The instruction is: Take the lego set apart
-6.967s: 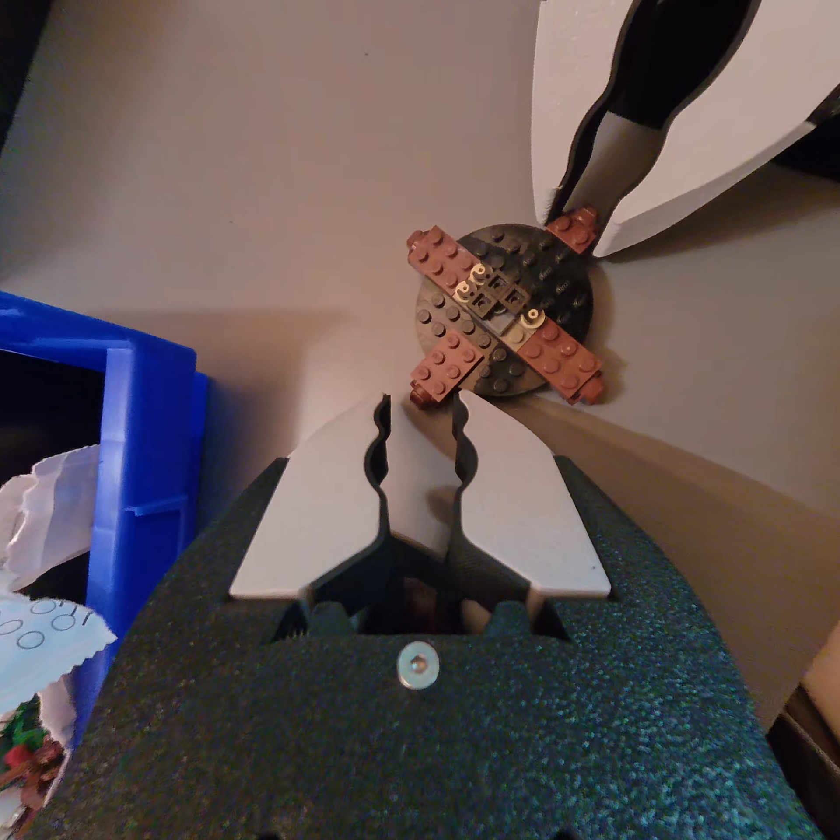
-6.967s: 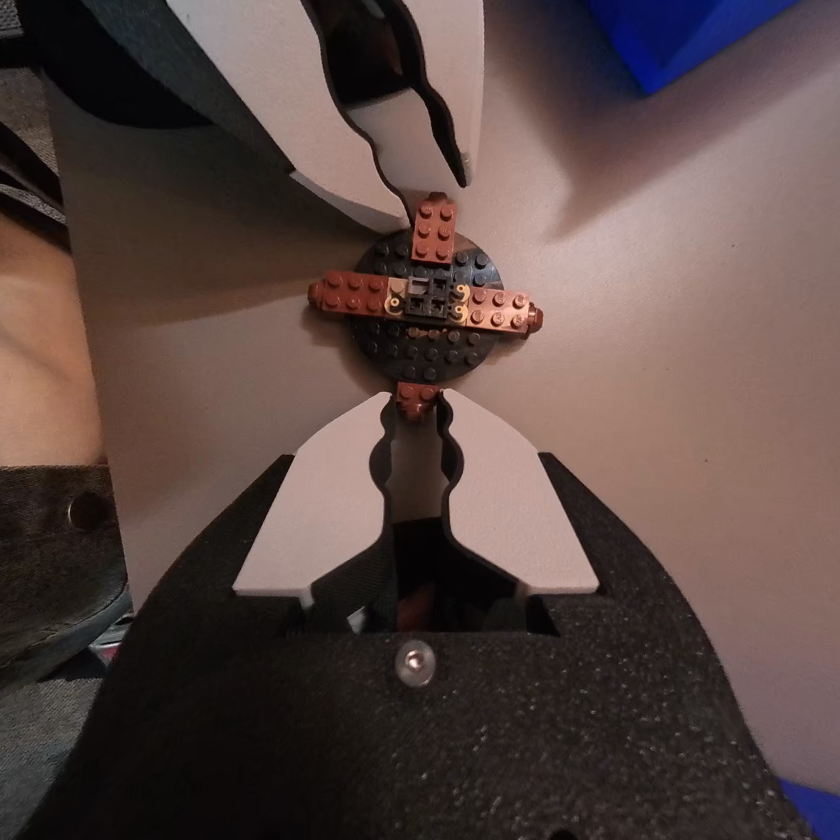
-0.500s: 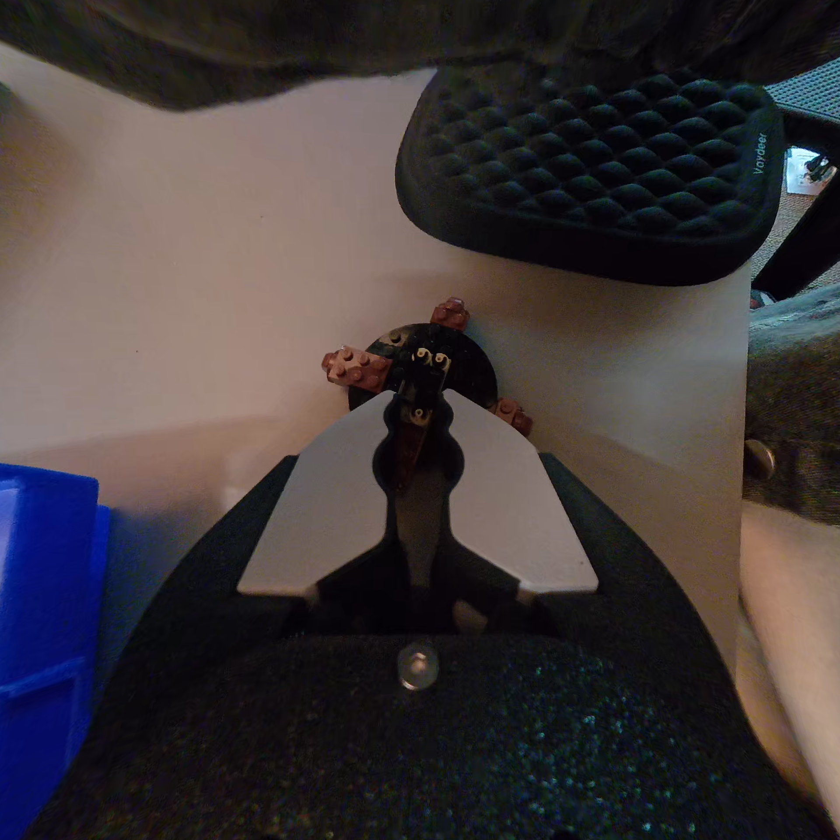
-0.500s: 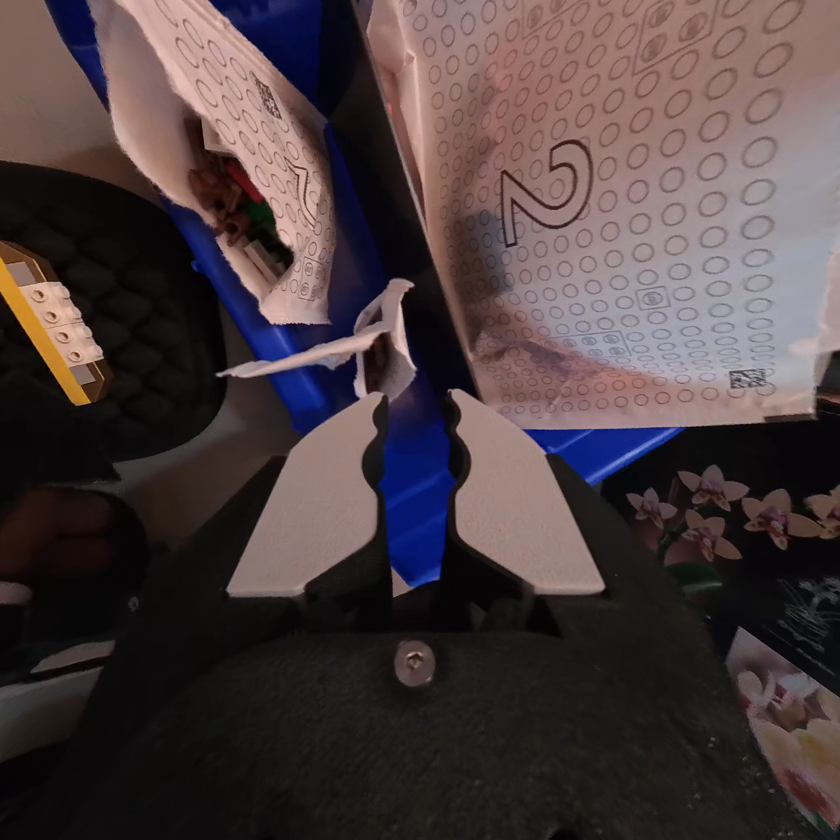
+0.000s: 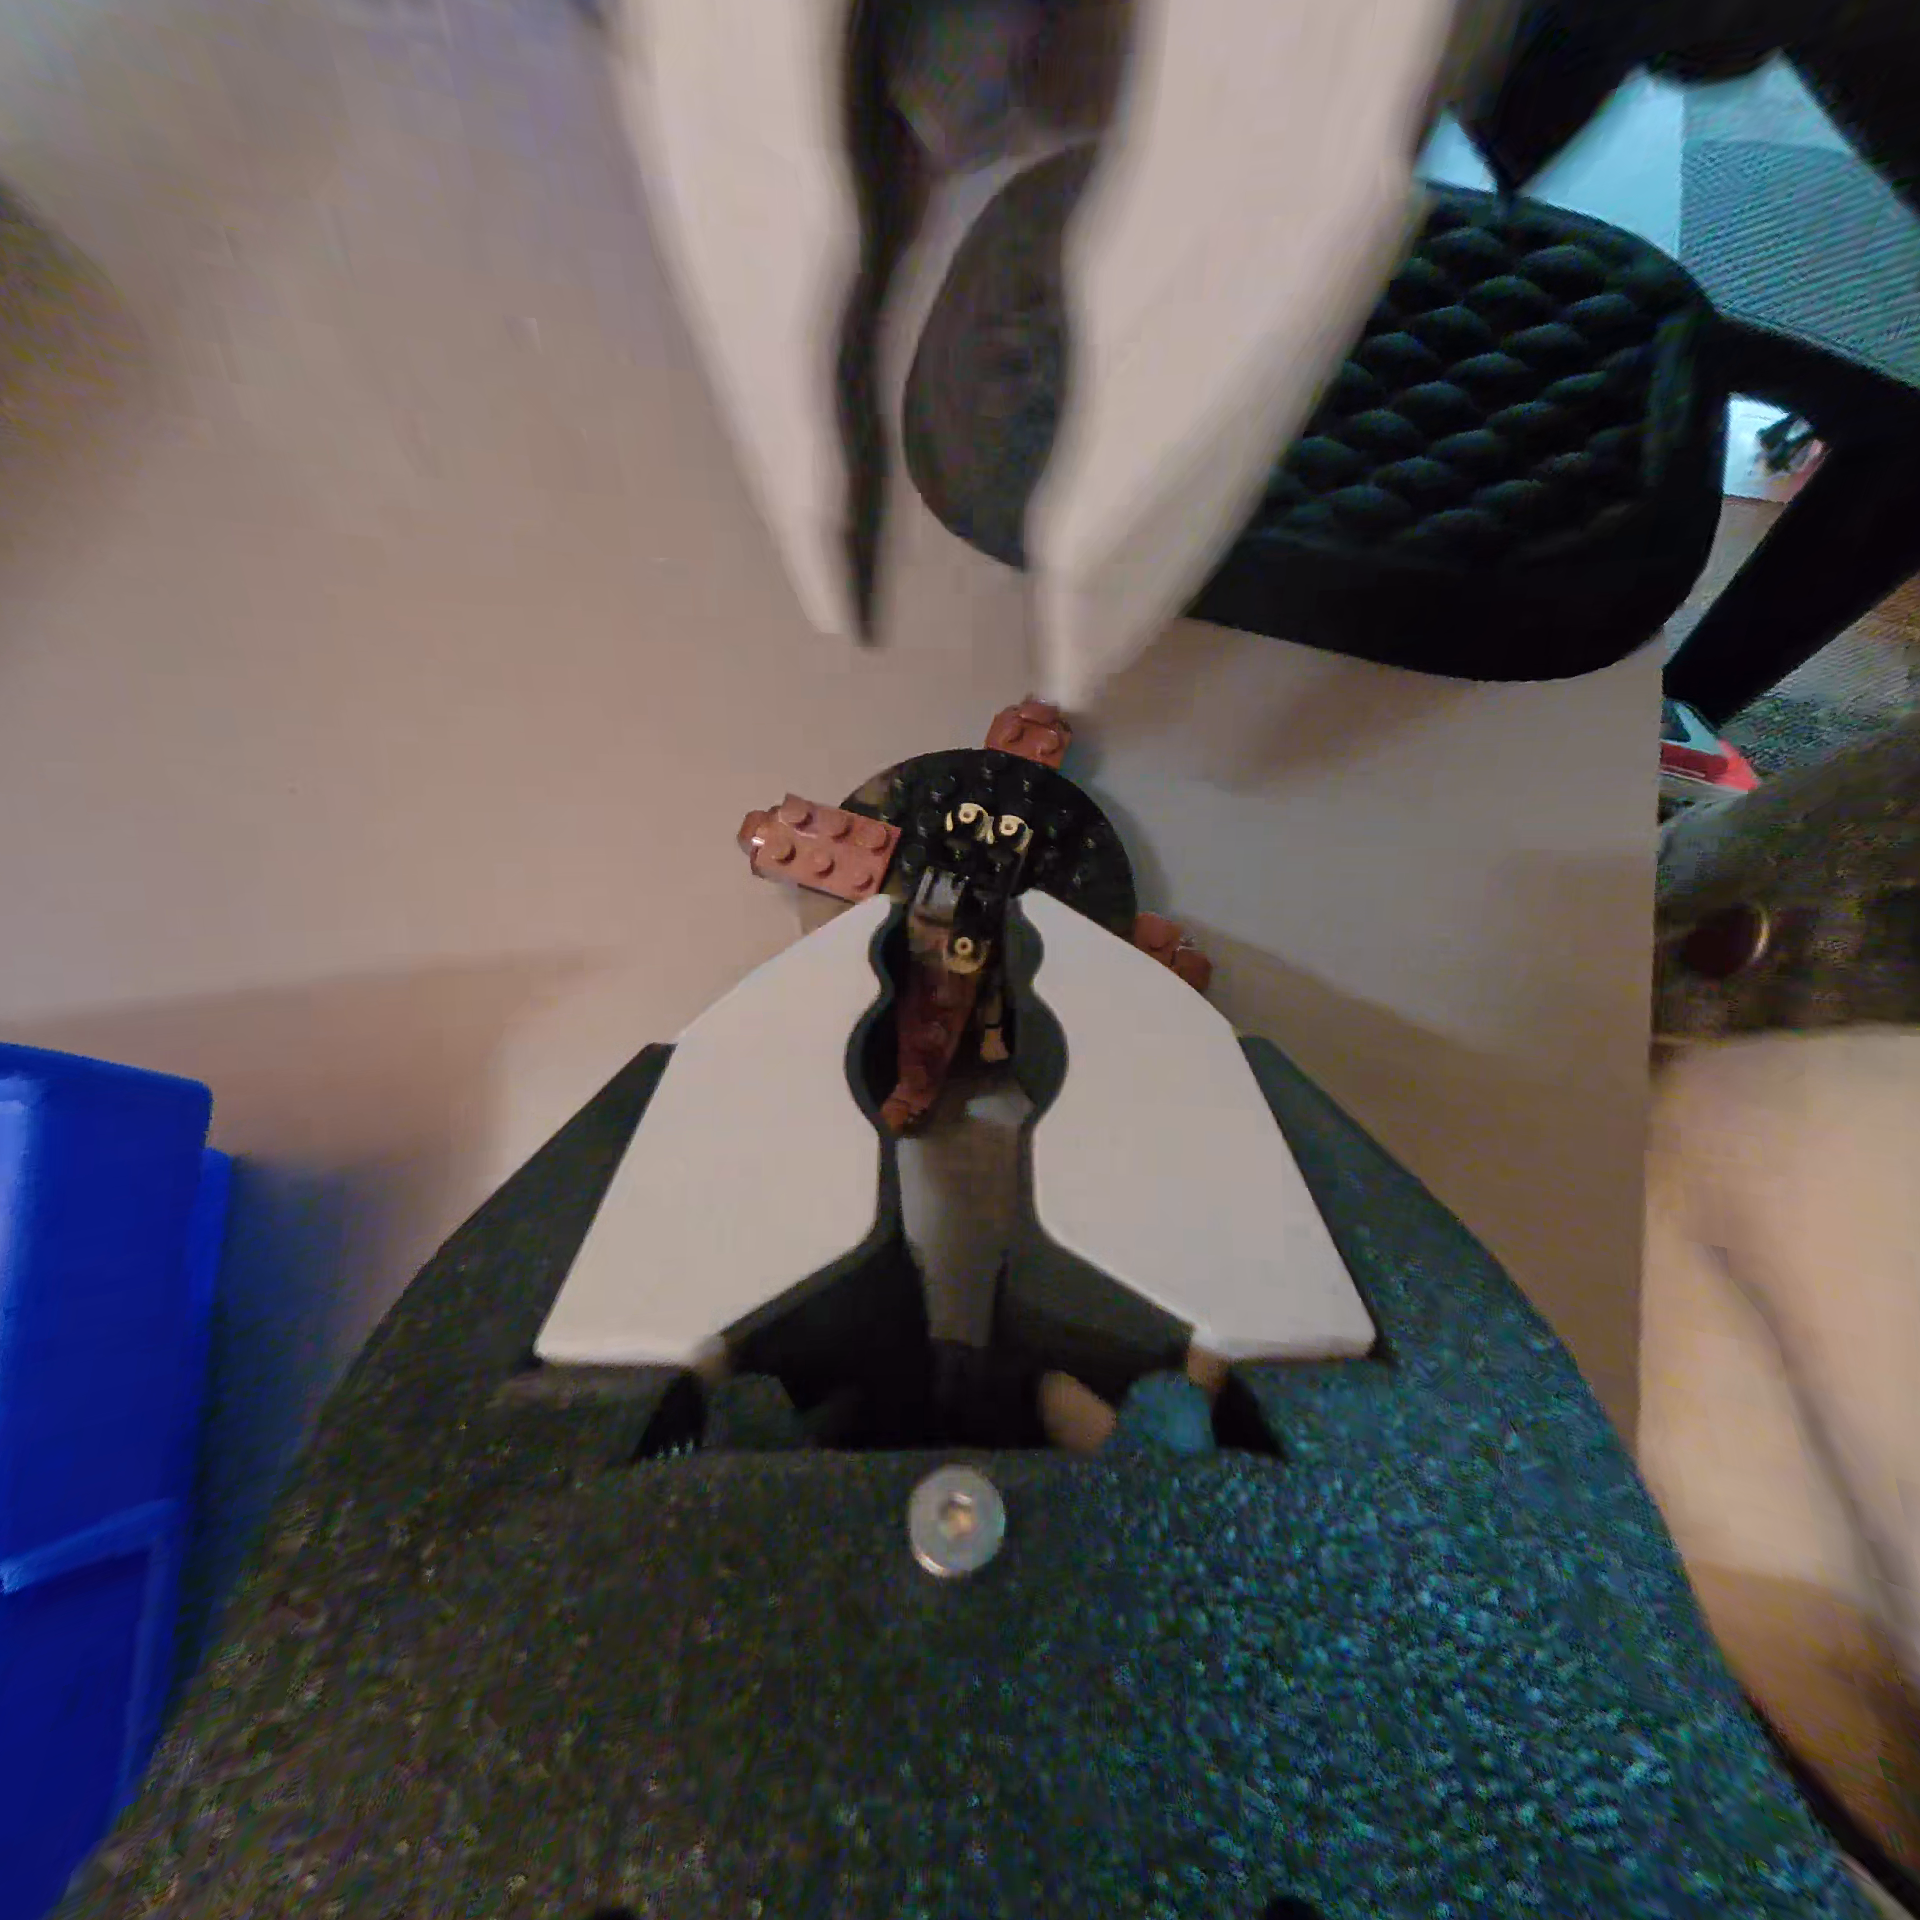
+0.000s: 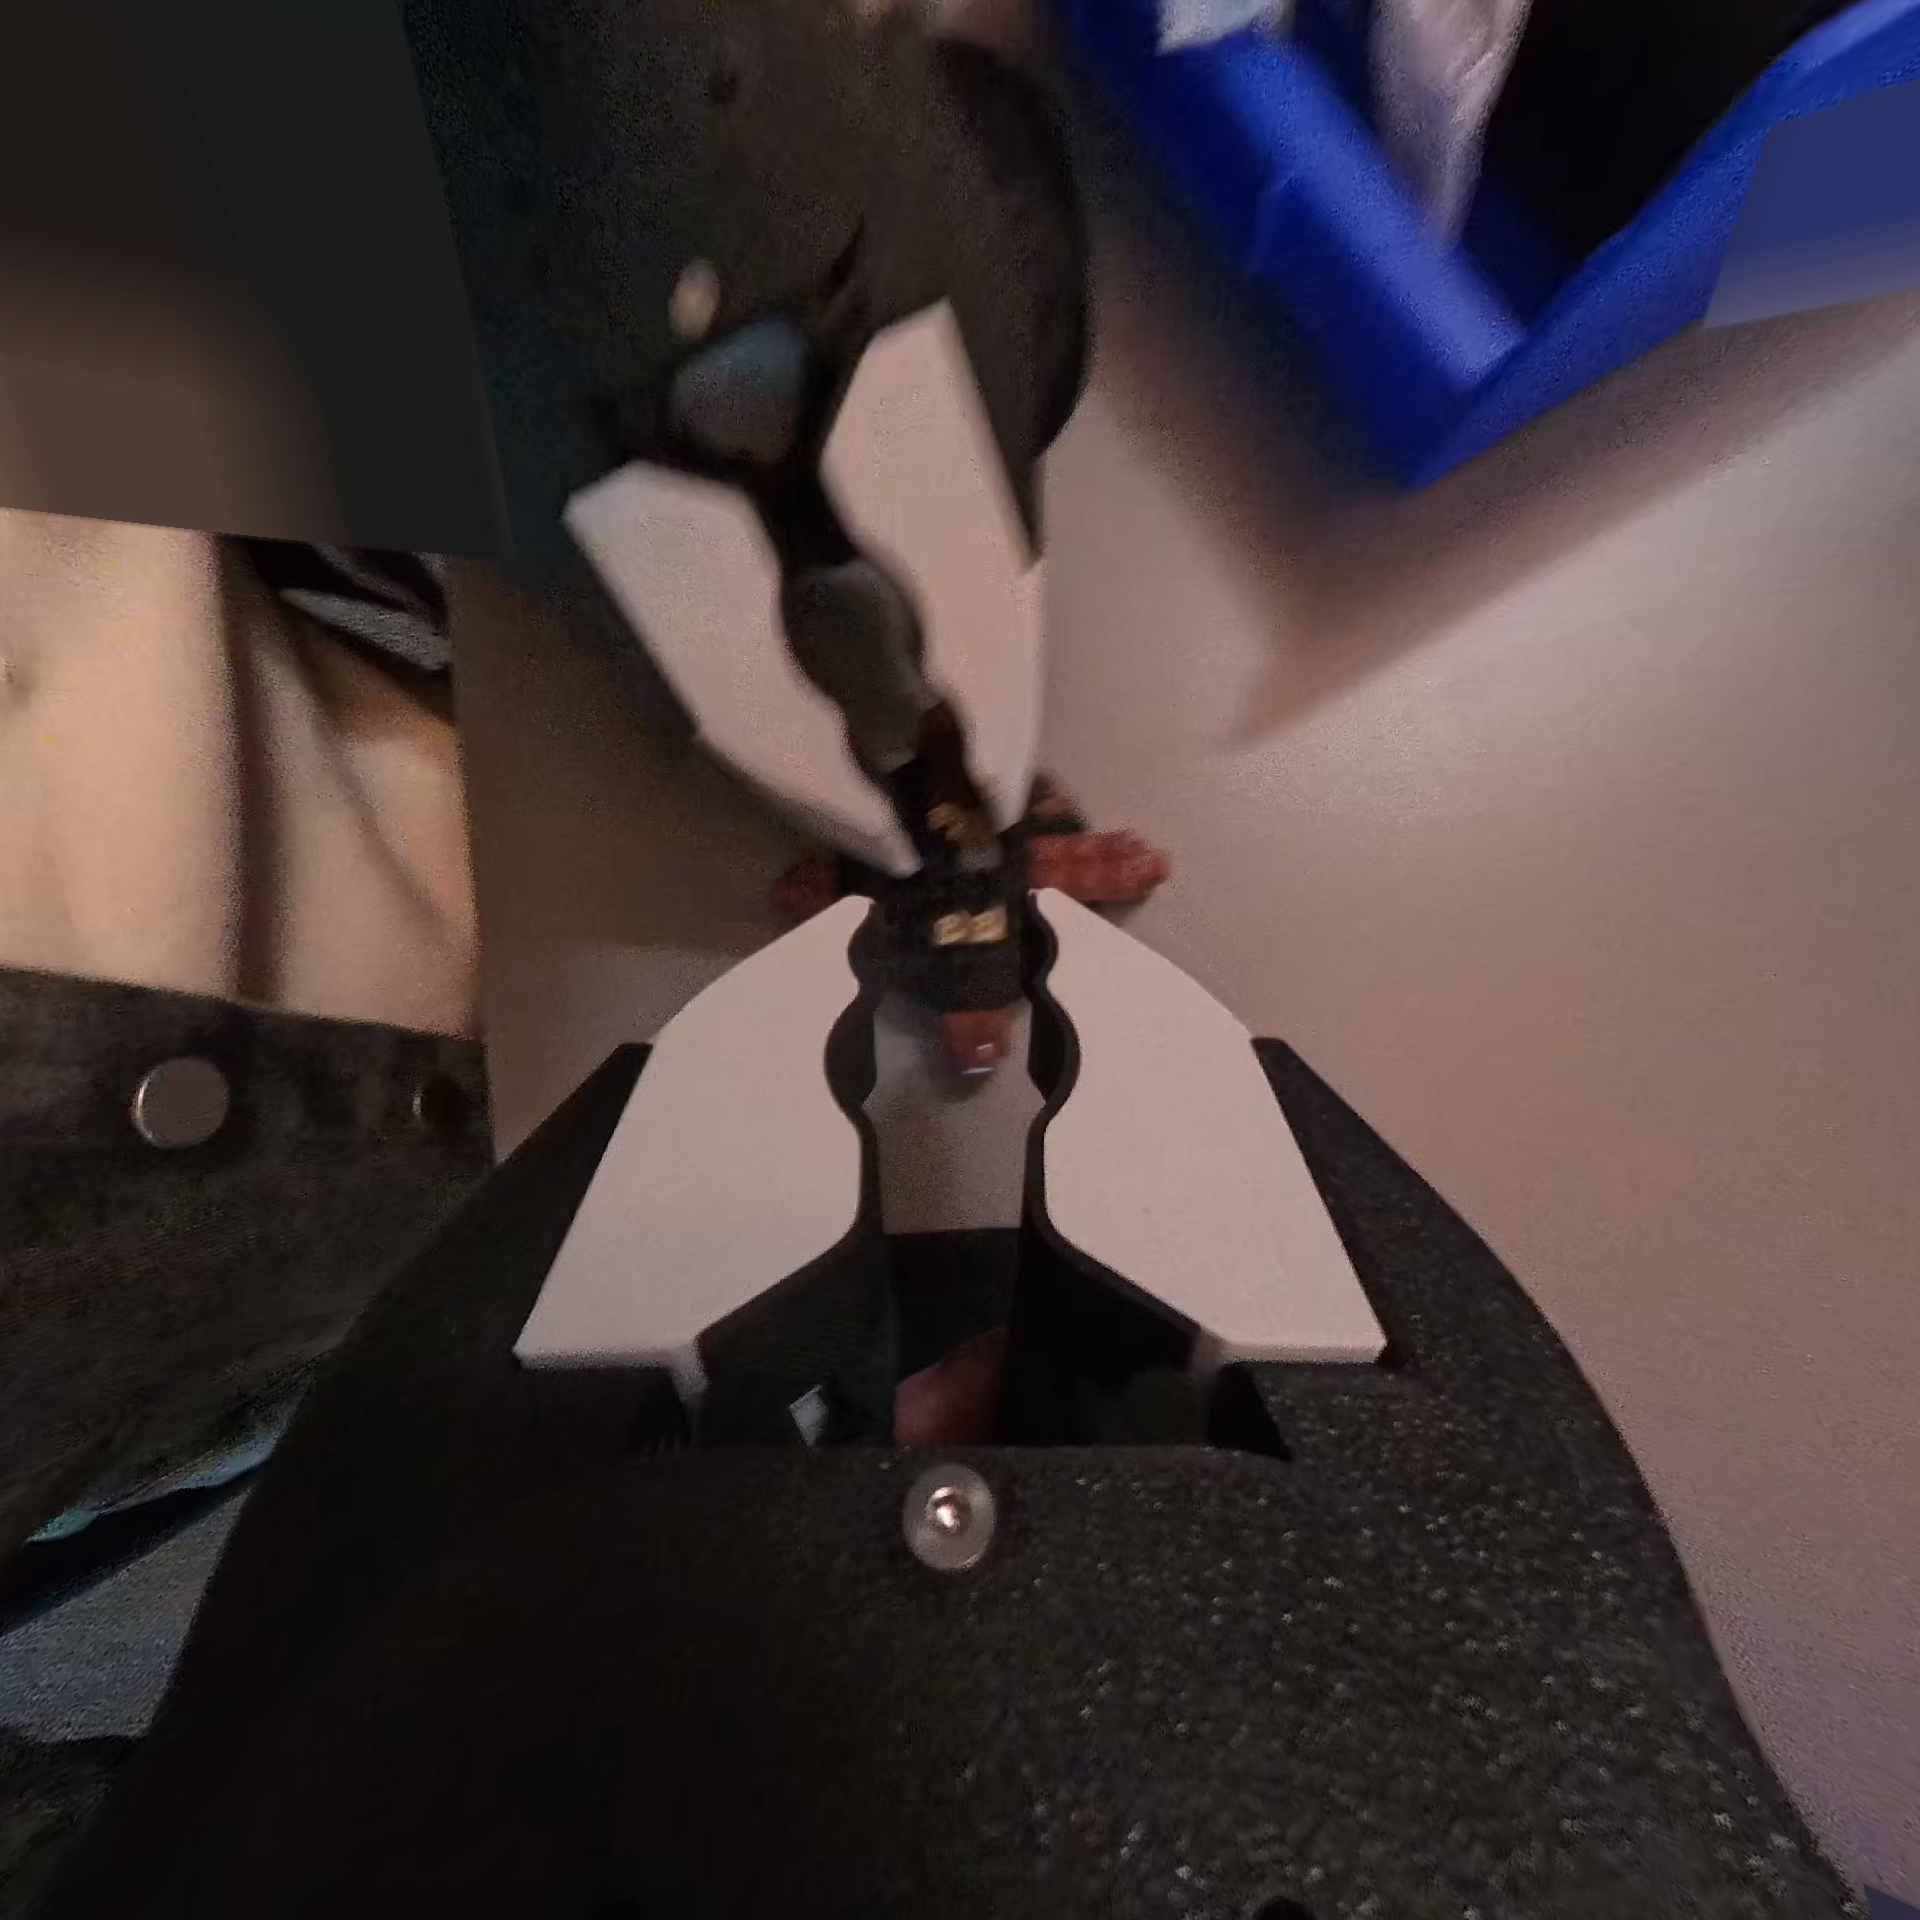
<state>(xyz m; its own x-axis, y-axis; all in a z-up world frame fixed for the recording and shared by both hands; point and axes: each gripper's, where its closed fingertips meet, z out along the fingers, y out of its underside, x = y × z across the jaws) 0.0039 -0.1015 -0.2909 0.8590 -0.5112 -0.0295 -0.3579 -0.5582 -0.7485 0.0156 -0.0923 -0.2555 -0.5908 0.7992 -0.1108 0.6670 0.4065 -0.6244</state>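
Black and round, the lego disc [image 5: 1049, 842] lies on the pale table [image 5: 416, 520], with brown plates sticking out from under its rim: one [image 5: 821, 847] to the left, a stub [image 5: 1029, 727] on the far side, another [image 5: 1174, 951] at the right. Small tan pieces sit on its studded middle.

At the near rim, the left gripper [image 5: 956, 914] is clamped on a brown plate [image 5: 930, 1039] that stands tilted on edge between its white fingers [image 5: 748, 1143], with a dark piece on its upper end.

From the far side the right gripper [image 5: 956, 644] comes in blurred. Its jaws stand a little apart, and one tip touches the far brown stub. In the right wrist view the right gripper [image 6: 951, 904] has the disc [image 6: 956, 961] just past its tips with a gap between them, gripping nothing. There, the left gripper [image 6: 961, 831] faces it across the disc.

A blue bin [image 5: 94, 1299] sits at the left of the table, and a black quilted cushion [image 5: 1455, 436] lies beyond the disc to the right.
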